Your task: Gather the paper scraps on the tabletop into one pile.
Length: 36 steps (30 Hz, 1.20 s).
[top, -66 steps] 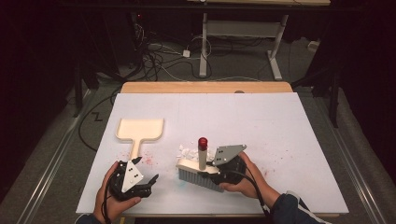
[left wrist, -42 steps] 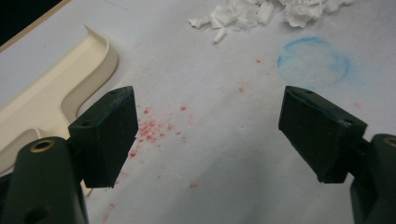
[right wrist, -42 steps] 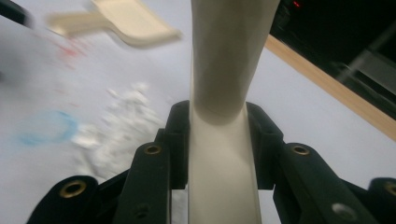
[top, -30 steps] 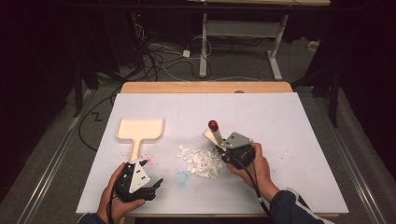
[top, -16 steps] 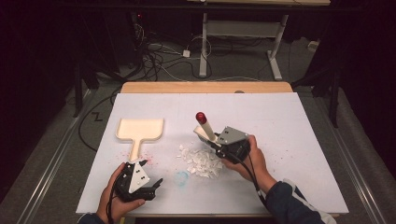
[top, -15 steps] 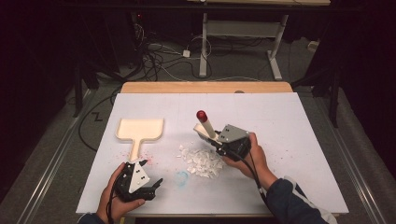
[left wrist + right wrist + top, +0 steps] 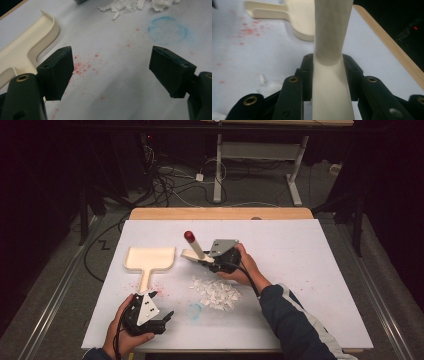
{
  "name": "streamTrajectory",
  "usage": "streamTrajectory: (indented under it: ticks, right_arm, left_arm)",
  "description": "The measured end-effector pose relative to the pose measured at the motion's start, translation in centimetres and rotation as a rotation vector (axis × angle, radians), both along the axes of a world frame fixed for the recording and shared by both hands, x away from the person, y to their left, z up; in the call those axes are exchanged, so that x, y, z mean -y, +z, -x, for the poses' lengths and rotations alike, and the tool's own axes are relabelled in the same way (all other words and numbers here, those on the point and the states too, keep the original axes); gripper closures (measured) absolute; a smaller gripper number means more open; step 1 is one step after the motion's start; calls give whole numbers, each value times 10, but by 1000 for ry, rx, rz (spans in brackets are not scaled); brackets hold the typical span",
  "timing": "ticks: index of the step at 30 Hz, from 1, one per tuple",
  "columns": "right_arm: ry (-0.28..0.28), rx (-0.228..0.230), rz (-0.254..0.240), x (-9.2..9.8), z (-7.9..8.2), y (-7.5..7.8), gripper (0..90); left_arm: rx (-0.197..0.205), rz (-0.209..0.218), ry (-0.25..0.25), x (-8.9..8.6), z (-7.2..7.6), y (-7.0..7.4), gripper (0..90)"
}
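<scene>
My right gripper [image 7: 206, 261] clamps the cream handle of a brush [image 7: 196, 251], its red tip raised and tilted above the table [image 7: 310, 270]; in the right gripper view the smooth, waisted plastic handle sits pinched between both pads. My left gripper [image 7: 159, 319] rests near the front edge, jaws wide and holding nothing. The paper scraps [image 7: 216, 292], white, torn and crumpled, lie gathered in 1 loose heap between my hands, so I judge the gathering largely done. The dustpan [image 7: 150, 260], cream, flat and rimmed with a short handle, lies apart to the left with none of the heap in it; getting the scraps in looks like what remains. Red flecks and a faint blue ring stain the matte white top.
</scene>
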State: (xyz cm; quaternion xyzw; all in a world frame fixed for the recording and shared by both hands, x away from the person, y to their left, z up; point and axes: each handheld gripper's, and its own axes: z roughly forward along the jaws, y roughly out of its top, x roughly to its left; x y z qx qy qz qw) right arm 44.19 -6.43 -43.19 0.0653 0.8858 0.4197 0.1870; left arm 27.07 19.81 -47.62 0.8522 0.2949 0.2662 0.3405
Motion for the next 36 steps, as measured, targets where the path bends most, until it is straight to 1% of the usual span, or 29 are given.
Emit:
streamTrajectory:
  ticks: [2,3,4,5,6,8,9,12,13,14,15,17,18,21,24,25,28,30,32,33,34,35,36]
  right_arm:
    - [94,-30,8,-5,7,-1,675]
    - [135,-32,22,-6,11,-1,674]
    - [172,-33,39,-5,14,-1,672]
    - [172,-33,39,-5,14,-1,672]
    - [227,-41,53,-2,18,1,672]
    - [264,-66,54,6,19,4,673]
    - [281,-70,53,11,19,6,673]
    - [295,-71,61,25,20,11,674]
    - [309,-74,59,29,20,12,675]
    - [306,-74,57,33,20,14,676]
    - [285,-61,51,36,20,16,676]
    - [263,-47,36,43,20,19,676]
    - [241,-32,24,46,19,20,676]
    - [172,-10,-15,55,20,26,675]
    - [68,20,-36,67,24,32,675]
    - [37,16,-44,71,25,34,675]
    - [-84,5,-68,87,33,40,674]
    - [-187,-12,-75,97,40,42,674]
    - [-264,-23,-62,105,48,40,675]
    - [-318,-19,-51,108,53,38,675]
    - [-354,-15,-27,109,57,36,675]
    - [-354,-15,-27,109,57,36,675]
    - [-382,-21,3,113,63,31,675]
  left_arm:
    - [1,7,2,0,1,0,189]
    - [1,4,0,-1,2,0,188]
    - [2,1,-1,-1,2,0,189]
    - [2,1,-1,-1,2,0,188]
    - [0,-5,-3,0,3,0,189]
    - [-4,-8,-6,1,3,0,188]
    - [-6,-11,-7,1,3,0,189]
    - [-9,-14,-11,2,3,-1,189]
    - [-11,-15,-10,3,3,-1,188]
    - [-11,-15,-10,3,3,-1,188]
    - [-13,-18,-14,3,3,-1,188]
    - [-13,-18,-14,4,3,-1,188]
    - [-13,-18,-14,4,3,-1,188]
    - [-14,-19,-15,4,3,-1,188]
    - [-14,-20,-16,5,3,-2,188]
    - [-13,-21,-15,5,3,-1,188]
    - [-13,-22,-16,5,3,-1,188]
    - [-12,-23,-17,5,4,-1,188]
    - [-13,-27,-17,6,4,-1,189]
    - [-13,-29,-18,6,4,-1,189]
    - [-11,-29,-18,7,4,0,188]
    - [-11,-29,-18,7,4,0,188]
    - [-7,-35,-21,7,4,1,189]
